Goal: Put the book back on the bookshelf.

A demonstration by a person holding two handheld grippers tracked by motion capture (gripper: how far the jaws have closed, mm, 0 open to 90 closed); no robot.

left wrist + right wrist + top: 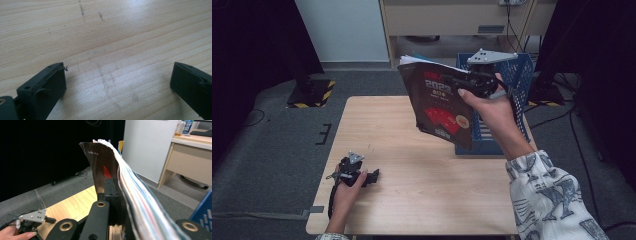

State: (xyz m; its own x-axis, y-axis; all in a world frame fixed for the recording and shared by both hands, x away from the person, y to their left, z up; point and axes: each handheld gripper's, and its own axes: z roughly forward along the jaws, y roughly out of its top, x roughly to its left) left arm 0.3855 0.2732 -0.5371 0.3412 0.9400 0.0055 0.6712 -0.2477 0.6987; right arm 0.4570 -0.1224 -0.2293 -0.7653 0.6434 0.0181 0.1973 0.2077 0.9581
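Grey carpet is seen around a light wooden table (422,165) in the high view, with a pale desk and a white panel at the far wall. At the table's far right corner a blue plastic crate (519,80) is set. Above the table's far right part, just in front of the crate, a dark-covered book (439,102) with red print is held up in the air by the right gripper (479,80), whose jaws are closed on the book's upper right part; the book is tilted, its cover turned toward the camera. The right hand (492,107) is wrapped around that gripper, a patterned sleeve (552,200) behind it. Near the table's front left corner the left gripper (357,175) is laid on the wood in the left hand (347,192) — well apart from the book.

Along the left gripper's own view, its two black jaws are seen spread wide over bare wood grain, with faint pencil marks (82,11) farther off.

From the right gripper view, the jaws are seen pinching the book edge-on — dark cover on one side, fanned pages (140,195) on the other. Lower left, the other gripper is visible on the table.
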